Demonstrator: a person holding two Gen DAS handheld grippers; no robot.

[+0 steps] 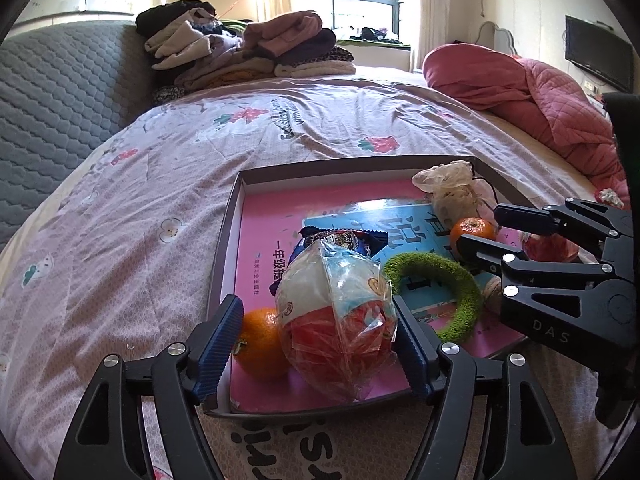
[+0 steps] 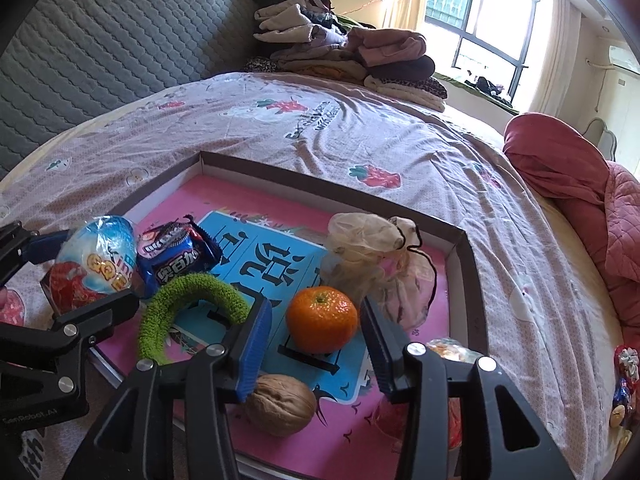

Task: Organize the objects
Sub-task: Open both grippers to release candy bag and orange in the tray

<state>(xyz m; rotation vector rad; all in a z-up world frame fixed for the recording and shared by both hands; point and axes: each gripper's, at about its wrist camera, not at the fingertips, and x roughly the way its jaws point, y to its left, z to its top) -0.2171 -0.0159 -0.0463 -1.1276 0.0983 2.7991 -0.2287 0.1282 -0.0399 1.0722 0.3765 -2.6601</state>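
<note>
Orange mandarin (image 2: pixel 322 319) sits between the spread right gripper (image 2: pixel 316 344); close squarely, gently. Left gripper (image 1: pixel 320 344), spread, straddles the snack bag (image 1: pixel 336 320) at twelve o'clock.

Shallow box lid (image 1: pixel 224 248) on bedspread holds pink-blue book (image 2: pixel 256 264), egg-shaped snack pack (image 1: pixel 336 320), cookie packet (image 2: pixel 176 256), green fuzzy ring (image 2: pixel 188 300), two mandarins (image 2: pixel 322 318) (image 1: pixel 260 340), walnut (image 2: pixel 280 404), mesh pouch (image 2: pixel 372 248)

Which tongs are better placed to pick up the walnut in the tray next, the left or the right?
Probably the right tongs. The walnut lies just below their open tips, beside the tangerine. The left tongs stand at the tray's other end, astride the wrapped snack ball.
</note>
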